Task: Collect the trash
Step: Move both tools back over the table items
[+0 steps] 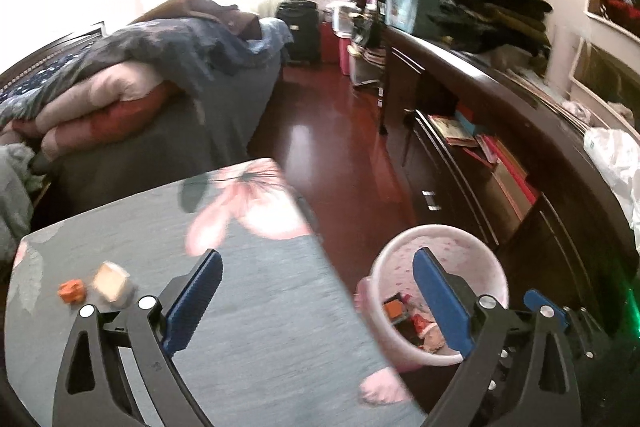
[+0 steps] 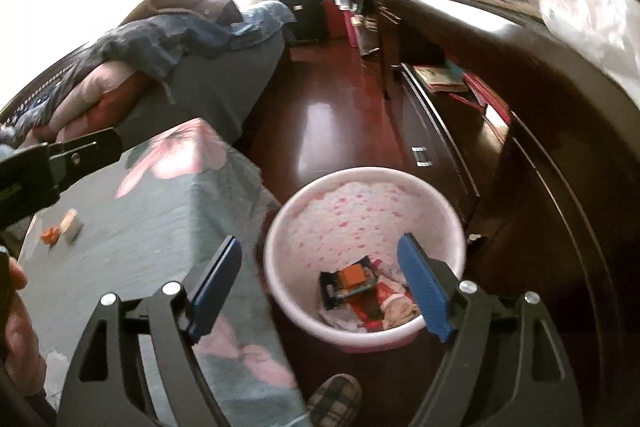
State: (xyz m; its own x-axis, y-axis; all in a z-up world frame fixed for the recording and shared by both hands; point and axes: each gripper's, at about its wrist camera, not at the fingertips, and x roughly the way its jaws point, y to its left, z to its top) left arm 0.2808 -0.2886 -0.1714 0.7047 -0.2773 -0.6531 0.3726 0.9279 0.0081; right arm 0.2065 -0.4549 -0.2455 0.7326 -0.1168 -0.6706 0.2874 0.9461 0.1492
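Two tools hang above the scene, both spread wide with nothing between their blue pads. The right tool (image 2: pixel 320 279) hovers over the round pink plastic bin with a spotted inner wall (image 2: pixel 360 203), which stands on the dark red floor (image 2: pixel 320 115) just beside the grey bench with a pink flower print (image 2: pixel 152 227). Inside the bin lies a heap of trash (image 2: pixel 360 291) — an orange-and-black wrapper, red and white scraps. The left tool (image 1: pixel 316 295) straddles the bench edge nearest the bin. Well away from the bin, on the bench's far side, two pieces remain: a small orange scrap (image 1: pixel 72 290) and, touching it, a pale tan crumpled piece (image 1: pixel 112 283).
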